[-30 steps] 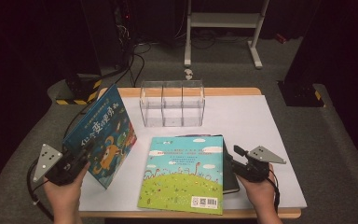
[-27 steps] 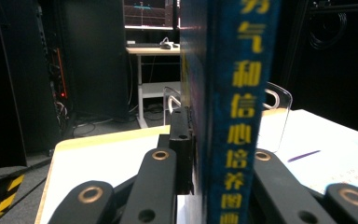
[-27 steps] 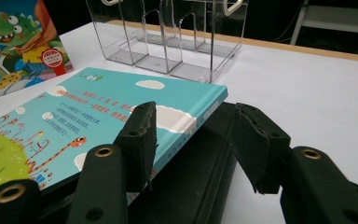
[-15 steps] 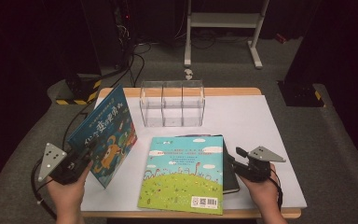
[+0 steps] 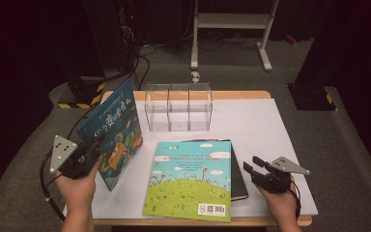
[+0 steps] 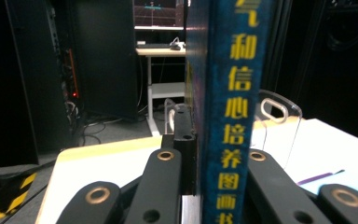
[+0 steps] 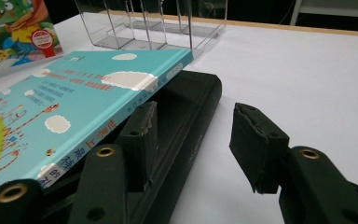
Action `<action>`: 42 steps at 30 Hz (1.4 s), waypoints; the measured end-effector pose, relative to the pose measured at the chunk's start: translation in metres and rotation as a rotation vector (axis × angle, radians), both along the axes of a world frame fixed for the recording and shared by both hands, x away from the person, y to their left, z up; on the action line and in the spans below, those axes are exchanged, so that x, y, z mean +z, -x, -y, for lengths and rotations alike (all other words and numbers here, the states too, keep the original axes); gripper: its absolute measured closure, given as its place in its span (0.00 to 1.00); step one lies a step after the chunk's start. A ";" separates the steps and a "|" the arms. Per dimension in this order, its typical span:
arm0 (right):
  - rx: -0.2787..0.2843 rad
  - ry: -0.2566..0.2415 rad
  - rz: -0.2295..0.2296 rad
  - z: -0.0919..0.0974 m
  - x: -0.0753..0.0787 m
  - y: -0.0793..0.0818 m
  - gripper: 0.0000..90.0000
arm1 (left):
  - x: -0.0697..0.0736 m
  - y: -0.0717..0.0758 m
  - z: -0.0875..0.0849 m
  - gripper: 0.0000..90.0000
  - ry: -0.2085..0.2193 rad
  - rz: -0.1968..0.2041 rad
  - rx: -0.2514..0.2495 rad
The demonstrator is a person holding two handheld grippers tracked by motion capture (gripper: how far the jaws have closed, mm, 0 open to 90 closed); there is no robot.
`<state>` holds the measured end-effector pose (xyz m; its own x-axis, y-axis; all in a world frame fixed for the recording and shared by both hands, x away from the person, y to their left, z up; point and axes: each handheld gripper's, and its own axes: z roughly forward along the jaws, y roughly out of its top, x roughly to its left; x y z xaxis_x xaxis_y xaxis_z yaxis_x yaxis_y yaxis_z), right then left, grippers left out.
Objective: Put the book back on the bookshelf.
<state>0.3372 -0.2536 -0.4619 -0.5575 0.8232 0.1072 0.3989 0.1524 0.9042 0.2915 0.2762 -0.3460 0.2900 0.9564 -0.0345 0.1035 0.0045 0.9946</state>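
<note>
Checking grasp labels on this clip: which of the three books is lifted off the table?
The dark blue book, clamped at its spine by the left gripper, stands tilted. The light blue book and black book lie flat.

A divided rack (image 5: 178,107) is set at the back middle of the table (image 5: 270,125). Left of it, one book (image 5: 113,133) is held tilted up off the table by its spine in the left gripper (image 5: 92,151). In front of the rack, a second book (image 5: 191,179) is laid on a notebook (image 5: 238,180), with the right gripper (image 5: 252,166) just right of that stack.
</note>
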 end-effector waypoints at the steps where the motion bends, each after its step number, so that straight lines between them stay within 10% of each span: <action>1: 0.003 -0.004 0.001 0.000 0.000 0.000 0.56 | 0.003 -0.002 0.002 0.92 0.014 0.002 -0.004; 21: 0.007 -0.038 0.003 0.004 0.001 0.003 0.57 | 0.033 -0.069 0.060 0.92 0.016 0.068 -0.012; 42: 0.009 -0.091 -0.012 0.010 0.001 0.002 0.57 | 0.018 -0.148 0.080 0.92 -0.014 0.037 0.071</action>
<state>0.3355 -0.2633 -0.4608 -0.5630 0.8048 0.1880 0.4089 0.0736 0.9096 0.4400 0.1959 -0.3280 0.2226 0.9748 -0.0113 0.0666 -0.0036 0.9978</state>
